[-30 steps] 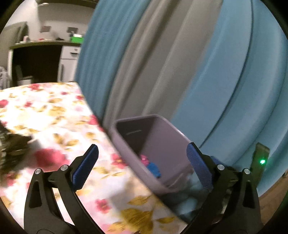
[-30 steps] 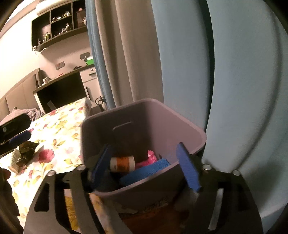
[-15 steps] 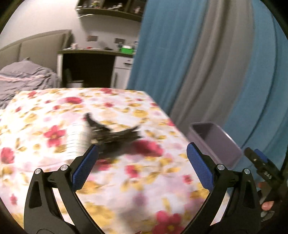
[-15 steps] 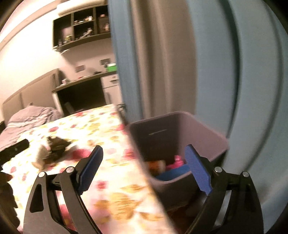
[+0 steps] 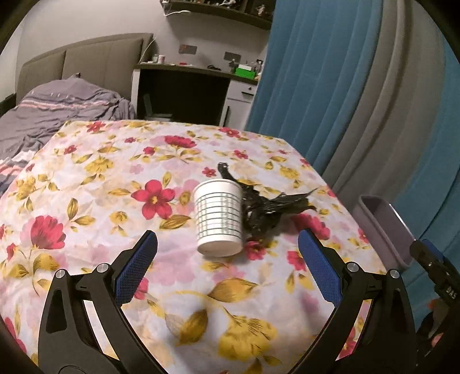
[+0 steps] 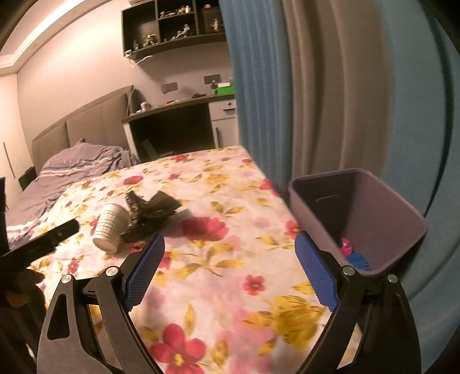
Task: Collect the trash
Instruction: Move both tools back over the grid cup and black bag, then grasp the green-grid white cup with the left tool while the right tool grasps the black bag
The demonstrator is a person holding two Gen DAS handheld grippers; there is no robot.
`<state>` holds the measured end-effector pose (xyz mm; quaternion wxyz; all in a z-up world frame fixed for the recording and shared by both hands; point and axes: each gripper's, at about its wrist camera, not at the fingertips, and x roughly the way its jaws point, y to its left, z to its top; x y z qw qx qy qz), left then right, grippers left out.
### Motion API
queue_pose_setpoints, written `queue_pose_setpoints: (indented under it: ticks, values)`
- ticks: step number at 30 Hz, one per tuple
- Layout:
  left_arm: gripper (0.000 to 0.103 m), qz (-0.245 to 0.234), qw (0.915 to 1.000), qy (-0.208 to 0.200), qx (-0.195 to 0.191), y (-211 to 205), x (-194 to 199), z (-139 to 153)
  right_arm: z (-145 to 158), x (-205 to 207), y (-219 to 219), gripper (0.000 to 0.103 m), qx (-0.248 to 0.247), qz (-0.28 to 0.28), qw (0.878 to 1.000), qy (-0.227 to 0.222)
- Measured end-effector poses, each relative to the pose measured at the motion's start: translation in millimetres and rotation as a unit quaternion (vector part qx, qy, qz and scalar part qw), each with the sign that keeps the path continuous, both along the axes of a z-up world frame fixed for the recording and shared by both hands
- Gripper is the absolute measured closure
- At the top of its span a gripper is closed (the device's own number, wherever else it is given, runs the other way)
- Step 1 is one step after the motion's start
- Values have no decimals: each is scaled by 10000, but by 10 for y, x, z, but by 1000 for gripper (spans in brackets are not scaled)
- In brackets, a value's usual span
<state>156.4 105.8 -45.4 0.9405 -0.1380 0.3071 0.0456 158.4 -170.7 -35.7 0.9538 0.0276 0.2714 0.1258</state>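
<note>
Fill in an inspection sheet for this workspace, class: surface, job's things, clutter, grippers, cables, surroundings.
Surface: floral tablecloth, wrinkled.
Job's things: paper cup on its side, touching crumpled black plastic; purple bin beside the table edge, pink and blue items inside.
Clutter: nothing seen besides the trash.
Grippers: left gripper open, empty; right gripper open, empty, its jaws just opened wider.
Cables: one hangs from the wall shelf.
Surroundings: blue and grey curtains, bed, desk.

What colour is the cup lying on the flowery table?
The cup is white with thin dark rings around it. The left wrist view shows it best.
</note>
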Motion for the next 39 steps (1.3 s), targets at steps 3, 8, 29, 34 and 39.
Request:
queue_pose_setpoints:
  ticks: [3, 8, 29, 34, 39]
  values:
    - [6, 22, 9999, 87, -78, 62, 122, -88, 8, 68, 149, 14, -46, 72, 10000, 11]
    - [6, -64, 9996, 229, -149, 78, 363, -198, -2, 260, 354, 14, 8, 163, 9997, 161]
    - [49, -391, 9935, 539, -929, 262, 764, -572, -253, 1089, 1107, 20, -15, 423, 9969, 662]
    - [50, -268, 9938, 420, -990, 338, 678, -501, -413, 1219, 1157, 34, 281, 445, 9928, 1075]
    - [50, -229, 9945, 359, -959, 386, 566, -432, -528, 1295, 1192, 59, 482, 547, 9883, 1342]
